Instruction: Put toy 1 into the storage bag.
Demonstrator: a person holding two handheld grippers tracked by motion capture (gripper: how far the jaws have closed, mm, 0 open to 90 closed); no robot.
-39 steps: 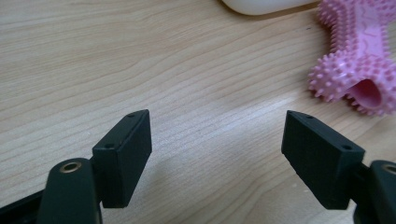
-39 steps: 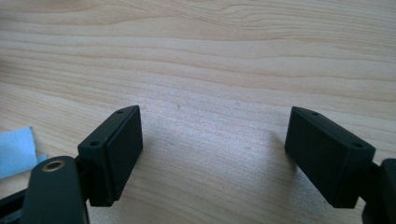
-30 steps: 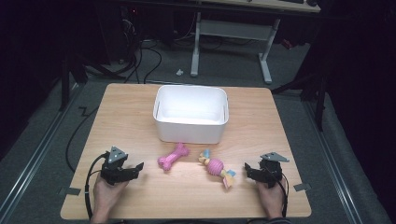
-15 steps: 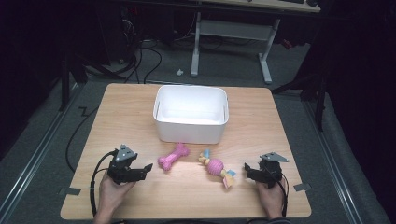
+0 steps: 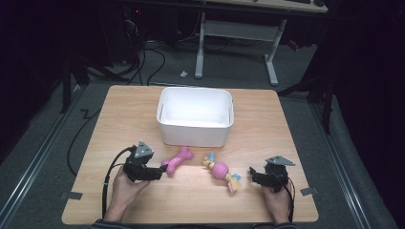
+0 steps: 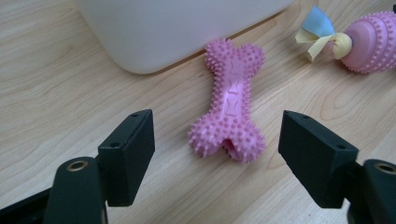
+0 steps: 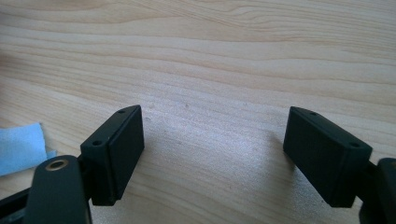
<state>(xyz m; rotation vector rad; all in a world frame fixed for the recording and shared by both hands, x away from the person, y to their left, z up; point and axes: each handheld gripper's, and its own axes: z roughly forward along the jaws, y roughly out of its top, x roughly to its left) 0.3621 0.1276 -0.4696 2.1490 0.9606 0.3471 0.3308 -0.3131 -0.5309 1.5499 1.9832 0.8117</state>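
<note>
A pink spiky bone toy (image 5: 177, 160) (image 6: 230, 105) lies on the wooden table (image 5: 267, 143) just in front of the white bin (image 5: 196, 116). My left gripper (image 5: 161, 170) (image 6: 217, 156) is open, its jaws wide apart with the bone's near end just ahead of them, untouched. A pink ball toy with yellow and blue cloth ends (image 5: 221, 171) (image 6: 369, 39) lies to the bone's right. My right gripper (image 5: 251, 175) (image 7: 212, 156) is open over bare wood, just right of that toy; a blue cloth end (image 7: 21, 147) shows at its left.
The white bin's wall (image 6: 177, 28) stands close behind the bone. Beyond the table's far edge are a desk frame (image 5: 239, 33) and cables on the dark floor. Tape marks (image 5: 71, 194) sit at the table's front corners.
My left gripper has moved right and forward toward the pink bone. The right gripper and both toys have stayed put.
</note>
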